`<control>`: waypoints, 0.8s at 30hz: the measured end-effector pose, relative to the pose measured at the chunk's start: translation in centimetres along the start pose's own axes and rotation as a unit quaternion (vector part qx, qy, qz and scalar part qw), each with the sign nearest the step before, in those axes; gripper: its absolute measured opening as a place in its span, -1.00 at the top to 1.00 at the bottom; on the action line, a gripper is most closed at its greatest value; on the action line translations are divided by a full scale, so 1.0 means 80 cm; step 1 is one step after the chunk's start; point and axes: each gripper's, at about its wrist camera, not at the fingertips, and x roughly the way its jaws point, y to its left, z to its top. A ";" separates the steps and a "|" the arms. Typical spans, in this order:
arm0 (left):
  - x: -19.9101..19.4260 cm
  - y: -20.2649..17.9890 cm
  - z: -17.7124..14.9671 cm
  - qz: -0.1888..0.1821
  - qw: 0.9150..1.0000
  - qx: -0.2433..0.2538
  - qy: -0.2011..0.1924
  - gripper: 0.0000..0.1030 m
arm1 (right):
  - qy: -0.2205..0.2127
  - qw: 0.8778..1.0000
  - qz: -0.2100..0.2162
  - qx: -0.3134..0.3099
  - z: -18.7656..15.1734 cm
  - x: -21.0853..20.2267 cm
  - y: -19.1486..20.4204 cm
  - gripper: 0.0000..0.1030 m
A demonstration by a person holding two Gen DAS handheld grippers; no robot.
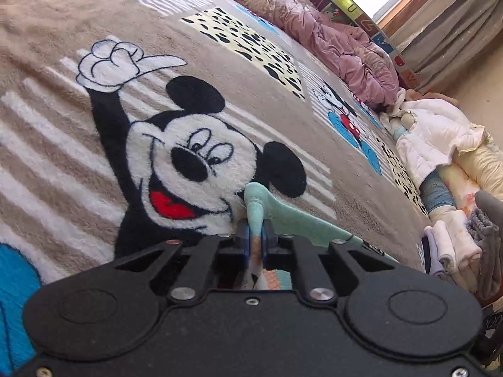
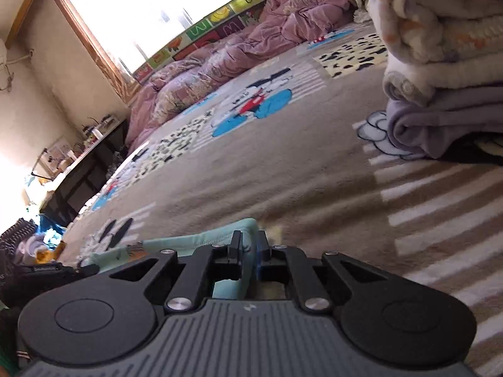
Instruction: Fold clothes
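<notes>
This is a bedroom in a home. A big soft blanket [image 1: 63,31] with cartoon mice is covering the bed. A pink quilt [image 2: 220,62] is lying bunched along the far edge, under a bright window [image 2: 157,0]. Folded clothes [image 2: 440,62] are sitting in a stack on the blanket. A worktop [image 2: 91,144] full of small things is standing by the wall.

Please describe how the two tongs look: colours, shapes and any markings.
Left tongs: matte black, two round discs, angled link arms with silver bolts, blue pads. Right tongs: the same black links and silver bolts, but a grey ribbed body; one finger black, the other blue.
</notes>
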 end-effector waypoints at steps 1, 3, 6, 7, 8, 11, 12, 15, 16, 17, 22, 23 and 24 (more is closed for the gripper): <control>-0.003 0.004 0.003 0.001 1.000 -0.004 0.001 0.76 | -0.002 1.000 0.001 0.012 0.000 0.000 -0.005 0.79; -0.009 0.001 0.004 0.006 1.000 -0.003 -0.007 0.74 | -0.020 0.999 -0.005 0.024 0.002 -0.009 -0.010 0.62; -0.032 -0.011 0.006 0.014 0.999 0.016 -0.038 0.67 | -0.050 0.999 -0.007 0.018 0.004 -0.026 -0.005 0.37; -0.042 -0.019 0.008 0.015 0.998 0.032 -0.055 0.67 | -0.061 0.998 -0.001 0.007 0.005 -0.032 0.001 0.37; -0.051 -0.025 0.009 0.003 0.997 0.039 -0.067 0.67 | -0.070 0.998 0.007 -0.005 0.007 -0.038 0.008 0.37; -0.051 -0.042 0.013 -0.055 0.996 0.043 -0.061 0.65 | -0.059 0.996 0.063 -0.039 0.008 -0.036 0.033 0.35; -0.038 -0.041 0.012 -0.048 0.997 0.034 -0.051 0.51 | -0.044 0.996 0.071 -0.035 0.007 -0.028 0.034 0.30; 0.014 -0.021 0.004 -0.020 1.000 0.000 -0.004 -0.12 | 0.012 0.999 0.045 -0.004 -0.003 0.005 0.014 -0.01; 0.013 -0.016 0.001 -0.029 0.999 -0.007 -0.014 -0.13 | 0.021 0.999 0.044 0.017 -0.004 0.009 0.004 0.06; 0.007 -0.018 0.005 -0.027 0.999 -0.015 -0.013 -0.11 | 0.014 0.998 0.056 0.038 -0.001 0.003 -0.002 0.07; -0.014 -0.036 0.015 -0.062 0.997 -0.017 -0.034 -0.22 | -0.030 0.997 0.072 0.017 0.018 -0.016 0.010 0.03; -0.007 -0.035 0.012 -0.057 0.998 -0.018 -0.026 -0.27 | -0.029 0.996 0.078 0.021 0.021 -0.011 0.009 0.02; 0.006 -0.031 0.007 -0.033 0.999 -0.019 -0.011 -0.28 | -0.019 0.996 0.079 0.033 0.021 0.000 0.003 -0.02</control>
